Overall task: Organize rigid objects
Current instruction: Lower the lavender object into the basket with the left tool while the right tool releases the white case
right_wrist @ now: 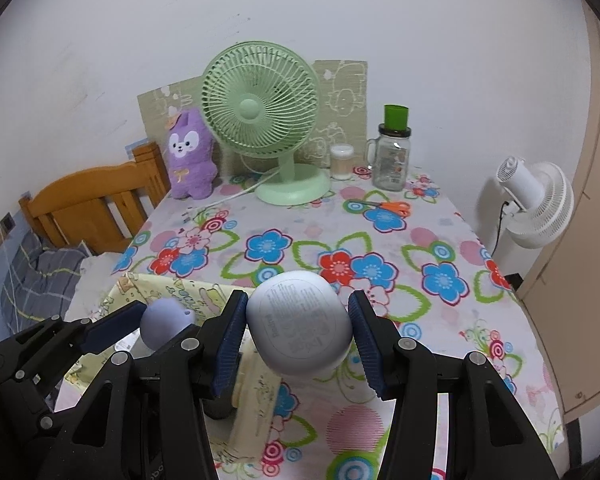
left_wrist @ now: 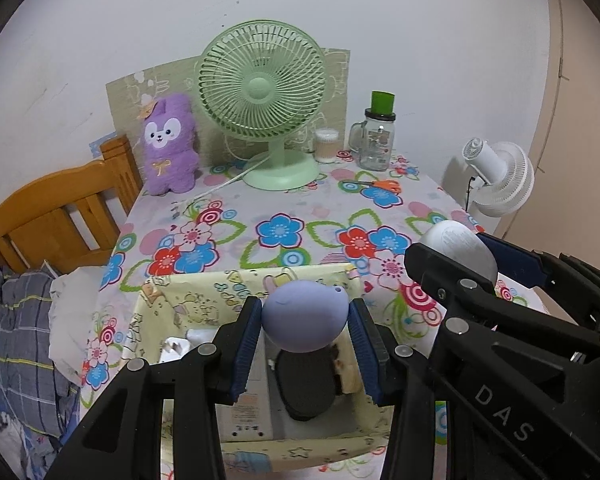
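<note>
My left gripper (left_wrist: 305, 320) is shut on a lavender rounded case (left_wrist: 304, 318) and holds it above a yellow cartoon-print fabric box (left_wrist: 204, 300) at the table's near edge. The box holds a black oval object (left_wrist: 308, 384), a white charger (left_wrist: 176, 350) and a white device (left_wrist: 248, 416). My right gripper (right_wrist: 298, 322) is shut on a pale grey-white oval case (right_wrist: 298, 322) with printed text, held above the table just right of the box (right_wrist: 188, 292). Each gripper shows in the other view: the right one (left_wrist: 472, 256) and the left one (right_wrist: 156, 320).
On the flowered tablecloth (left_wrist: 280, 232) stand a green desk fan (left_wrist: 262, 96), a purple plush toy (left_wrist: 170, 144), a cotton-swab jar (left_wrist: 326, 144), a glass mug jar with green cup (left_wrist: 376, 136) and orange scissors (left_wrist: 380, 185). A wooden headboard (left_wrist: 60, 216) is left, a white fan (left_wrist: 500, 176) right.
</note>
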The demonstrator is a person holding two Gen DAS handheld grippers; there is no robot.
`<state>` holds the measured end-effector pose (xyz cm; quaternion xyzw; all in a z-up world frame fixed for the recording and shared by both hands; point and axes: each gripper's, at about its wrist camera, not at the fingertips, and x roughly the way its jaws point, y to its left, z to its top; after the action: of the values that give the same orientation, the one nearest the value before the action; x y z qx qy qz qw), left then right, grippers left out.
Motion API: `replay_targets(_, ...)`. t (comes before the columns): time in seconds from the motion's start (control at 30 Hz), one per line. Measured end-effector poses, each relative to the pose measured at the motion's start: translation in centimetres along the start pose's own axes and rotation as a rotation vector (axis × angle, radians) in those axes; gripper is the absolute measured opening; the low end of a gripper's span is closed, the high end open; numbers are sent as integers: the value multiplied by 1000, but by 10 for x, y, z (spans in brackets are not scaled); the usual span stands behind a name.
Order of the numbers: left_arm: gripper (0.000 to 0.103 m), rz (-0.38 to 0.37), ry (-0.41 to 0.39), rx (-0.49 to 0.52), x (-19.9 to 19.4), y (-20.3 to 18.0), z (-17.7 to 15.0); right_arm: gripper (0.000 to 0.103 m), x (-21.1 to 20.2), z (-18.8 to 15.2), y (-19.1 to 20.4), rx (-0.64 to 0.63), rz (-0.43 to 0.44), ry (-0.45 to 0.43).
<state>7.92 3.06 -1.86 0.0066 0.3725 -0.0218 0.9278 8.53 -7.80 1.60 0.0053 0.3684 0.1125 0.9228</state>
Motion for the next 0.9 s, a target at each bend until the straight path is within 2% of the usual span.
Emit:
replay_targets(0.6,46,15,57,-13,21,38,-13,55,32,-6,39,-54,26,59)
replay_targets(0.9,46,32,111,-50,40,56,-28,55,50,-10,54,-66,80,98)
